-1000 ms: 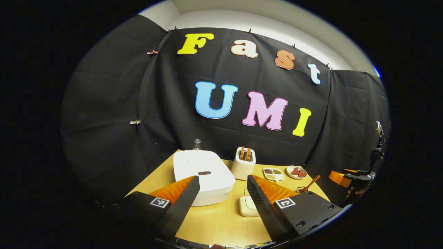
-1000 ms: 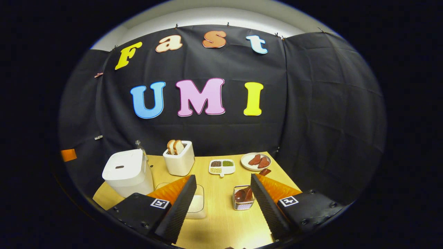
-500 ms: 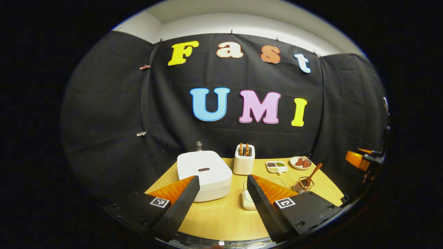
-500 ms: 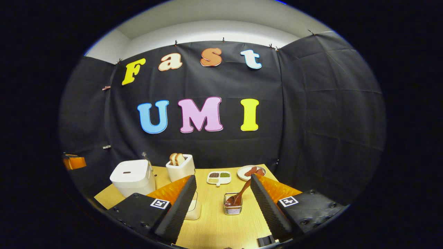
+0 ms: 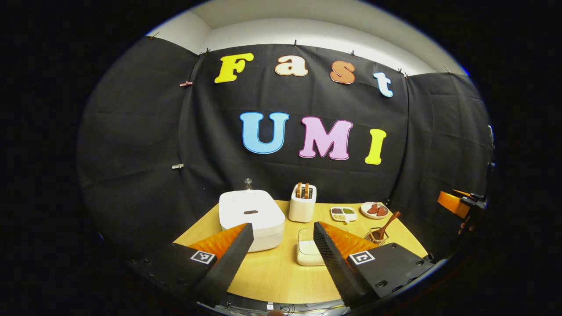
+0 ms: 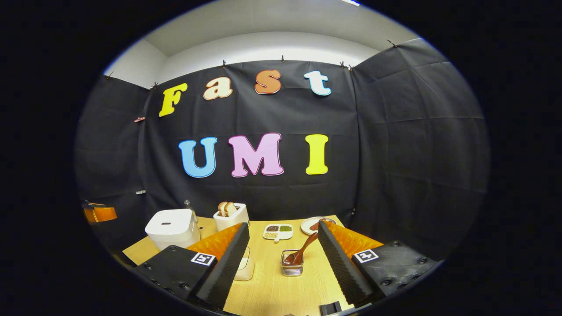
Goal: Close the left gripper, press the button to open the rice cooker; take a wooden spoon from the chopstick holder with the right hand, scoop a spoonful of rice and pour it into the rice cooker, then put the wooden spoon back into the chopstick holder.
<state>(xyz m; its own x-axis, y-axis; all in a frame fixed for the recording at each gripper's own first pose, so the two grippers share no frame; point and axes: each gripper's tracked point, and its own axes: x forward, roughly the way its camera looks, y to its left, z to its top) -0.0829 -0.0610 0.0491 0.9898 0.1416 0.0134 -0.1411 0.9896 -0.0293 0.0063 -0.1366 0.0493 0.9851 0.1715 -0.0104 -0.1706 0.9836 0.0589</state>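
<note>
Left gripper view
Left gripper point(image 5: 281, 245): fingers spread wide, nothing between them, held back from the pale wooden table point(image 5: 281, 281).
Rice cooker: the white, boxy rice cooker point(image 5: 251, 217) sits with its lid down, its dark button point(image 5: 250, 212) on top.
Rice: a shallow white container of rice point(image 5: 308, 251) sits just in front.

Right gripper view
Right gripper point(image 6: 283, 254): fingers also wide apart and empty.
Spoon: the brown wooden spoon point(image 6: 302, 254) stands bowl-down in the small wire chopstick holder point(image 6: 291, 267), handle leaning right.

Stage: lid shut with spoon in holder fits either the outset or the finish.
Care: if pressing, bring the fingers fully together and come down squarely on the button.
</note>
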